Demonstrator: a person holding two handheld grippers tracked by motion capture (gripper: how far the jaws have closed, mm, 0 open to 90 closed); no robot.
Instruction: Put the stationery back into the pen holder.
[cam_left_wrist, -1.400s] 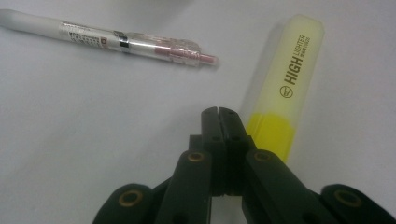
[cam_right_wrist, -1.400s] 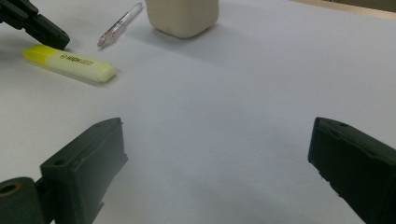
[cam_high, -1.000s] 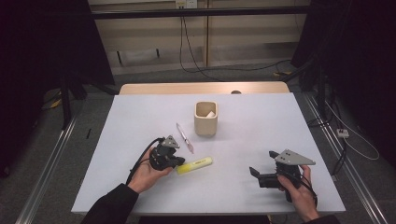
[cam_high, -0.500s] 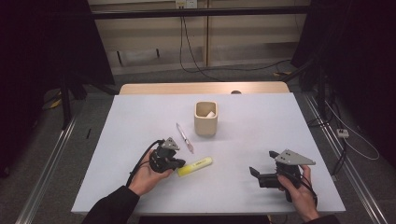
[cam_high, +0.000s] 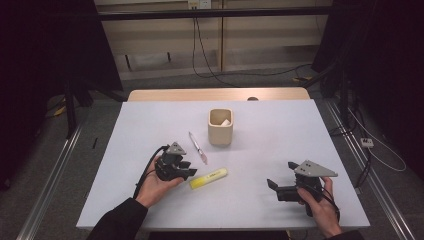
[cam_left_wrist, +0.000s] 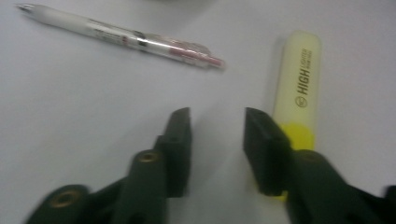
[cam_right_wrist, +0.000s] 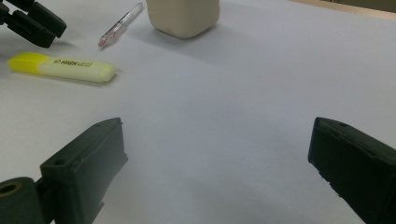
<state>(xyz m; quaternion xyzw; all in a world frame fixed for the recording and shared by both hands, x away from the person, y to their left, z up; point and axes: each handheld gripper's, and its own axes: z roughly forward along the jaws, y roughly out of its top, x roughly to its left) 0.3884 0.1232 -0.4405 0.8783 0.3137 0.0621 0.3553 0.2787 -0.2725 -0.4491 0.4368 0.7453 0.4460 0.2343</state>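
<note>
A yellow highlighter (cam_high: 208, 178) lies flat on the white table (cam_high: 280, 135), with a clear pen (cam_high: 197, 147) just beyond it. My left gripper (cam_high: 189, 172) sits low at the highlighter's left end. In the left gripper view its jaws (cam_left_wrist: 217, 121) have just been opening and stand partly apart with only bare table between them. The highlighter (cam_left_wrist: 299, 74) lies outside the right jaw and the pen (cam_left_wrist: 126, 36) farther ahead. My right gripper (cam_high: 281, 175) rests near the front right, its jaws (cam_right_wrist: 217, 135) wide open and holding nothing.
A beige square cup (cam_high: 220, 126) stands upright behind the pen, with something pale inside. From the right gripper view the cup (cam_right_wrist: 183, 16), pen (cam_right_wrist: 120, 23), highlighter (cam_right_wrist: 70, 67) and left gripper (cam_right_wrist: 32, 21) lie ahead to the left. A wooden strip (cam_high: 215, 94) borders the table's far edge.
The left gripper's jaws look parted now beside the highlighter. Both hands, the highlighter, pen and cup are where they were.
</note>
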